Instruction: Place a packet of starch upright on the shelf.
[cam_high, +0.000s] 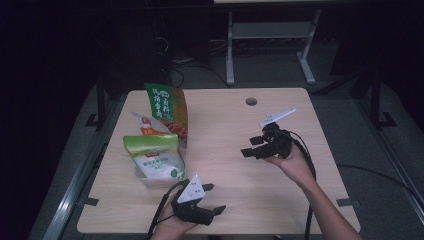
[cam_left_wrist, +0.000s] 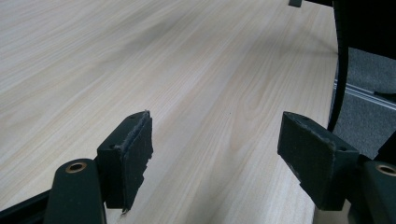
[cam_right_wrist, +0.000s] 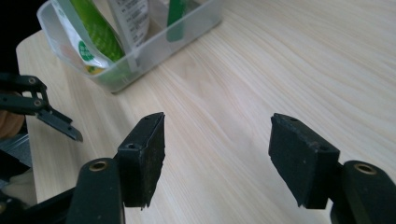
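Observation:
A clear plastic bin (cam_high: 155, 182) stands on the left part of the wooden table (cam_high: 260, 200) and holds three upright snack bags: a green and white one (cam_high: 152, 155) in front, a white and orange one (cam_high: 144, 123) behind it, and a green and orange one (cam_high: 167, 107) at the back. My left gripper (cam_high: 214, 198) rests open near the front edge, just right of the bin, with bare wood between its jaws (cam_left_wrist: 217, 154). My right gripper (cam_high: 251, 146) hovers open at mid-table and points left toward the bin (cam_right_wrist: 154, 46); nothing is between its jaws (cam_right_wrist: 217, 154).
A round cable hole (cam_high: 251, 101) sits near the table's far edge. White desk legs (cam_high: 230, 50) stand on the dark floor beyond. In the right gripper view, the left gripper's fingertips (cam_right_wrist: 56, 123) show at the left, near the bin.

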